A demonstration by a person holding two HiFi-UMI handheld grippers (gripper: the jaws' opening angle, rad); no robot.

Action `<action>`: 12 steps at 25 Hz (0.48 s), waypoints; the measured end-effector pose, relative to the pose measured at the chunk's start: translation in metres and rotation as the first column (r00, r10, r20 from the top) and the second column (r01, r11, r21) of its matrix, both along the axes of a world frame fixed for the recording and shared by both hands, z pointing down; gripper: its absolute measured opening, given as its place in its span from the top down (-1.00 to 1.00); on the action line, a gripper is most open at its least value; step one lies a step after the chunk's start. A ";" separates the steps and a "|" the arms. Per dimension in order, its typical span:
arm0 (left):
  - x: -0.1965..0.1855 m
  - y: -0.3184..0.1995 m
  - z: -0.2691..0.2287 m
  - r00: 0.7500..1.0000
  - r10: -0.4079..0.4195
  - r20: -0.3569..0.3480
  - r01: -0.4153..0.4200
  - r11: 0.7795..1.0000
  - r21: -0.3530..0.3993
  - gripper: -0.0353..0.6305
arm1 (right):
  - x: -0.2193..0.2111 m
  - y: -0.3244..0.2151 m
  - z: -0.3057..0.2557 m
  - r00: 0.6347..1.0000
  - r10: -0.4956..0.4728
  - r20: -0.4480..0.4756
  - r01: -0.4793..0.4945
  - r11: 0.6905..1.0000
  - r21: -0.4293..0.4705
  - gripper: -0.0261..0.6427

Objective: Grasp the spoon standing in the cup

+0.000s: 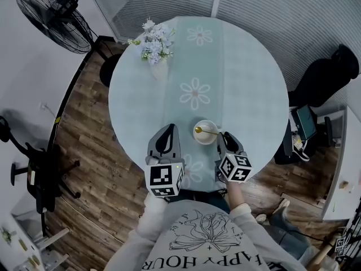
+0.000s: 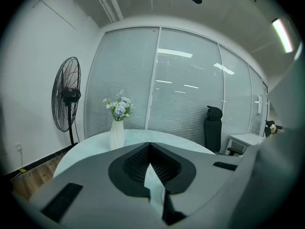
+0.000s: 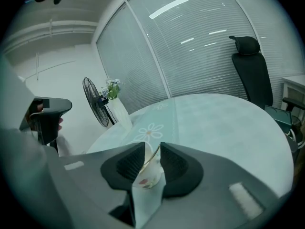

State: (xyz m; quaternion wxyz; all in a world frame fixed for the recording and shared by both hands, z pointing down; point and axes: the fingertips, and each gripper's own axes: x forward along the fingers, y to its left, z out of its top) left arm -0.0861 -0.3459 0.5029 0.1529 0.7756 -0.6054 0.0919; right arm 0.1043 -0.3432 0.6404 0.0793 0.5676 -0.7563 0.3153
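Gold-toned spoon (image 3: 151, 156), upright in its cup (image 3: 148, 179), stands ungripped between the right tool's (image 3: 152, 149) part-open jaws; squeezing shut looks next.

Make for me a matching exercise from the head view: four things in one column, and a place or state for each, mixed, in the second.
1 vase
2 cup
3 fan
4 table

a holds a spoon
b round, with daisy print
c off the table, upper left of the head view
d holds flowers, on the table's far side

Pairs: 1-d, 2-a, 3-c, 4-b
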 end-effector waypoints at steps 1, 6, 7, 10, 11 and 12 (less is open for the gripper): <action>0.000 0.000 0.000 1.000 -0.002 0.002 0.002 1.000 0.002 0.88 | 0.000 0.000 0.001 1.000 0.000 0.000 0.000 1.000 -0.002 0.60; 0.000 0.001 0.001 1.000 0.000 0.002 0.000 1.000 -0.001 0.88 | -0.001 0.001 0.002 1.000 0.005 0.020 -0.005 1.000 0.000 0.80; -0.001 0.002 0.002 1.000 0.000 0.002 0.000 1.000 -0.004 0.88 | -0.002 0.001 0.000 1.000 0.000 0.032 0.000 1.000 0.003 0.81; -0.001 0.002 0.002 1.000 -0.003 0.000 0.003 1.000 -0.006 0.88 | -0.007 0.001 -0.006 0.999 -0.021 0.050 0.020 1.000 0.019 0.85; -0.001 0.003 0.001 1.000 -0.003 0.000 0.003 1.000 -0.005 0.88 | -0.009 0.000 -0.008 0.998 -0.029 0.052 0.028 0.999 0.025 0.86; 0.000 0.003 0.001 1.000 -0.003 0.000 0.003 1.000 -0.002 0.88 | -0.011 0.000 -0.010 0.998 -0.037 0.054 0.035 0.999 0.029 0.87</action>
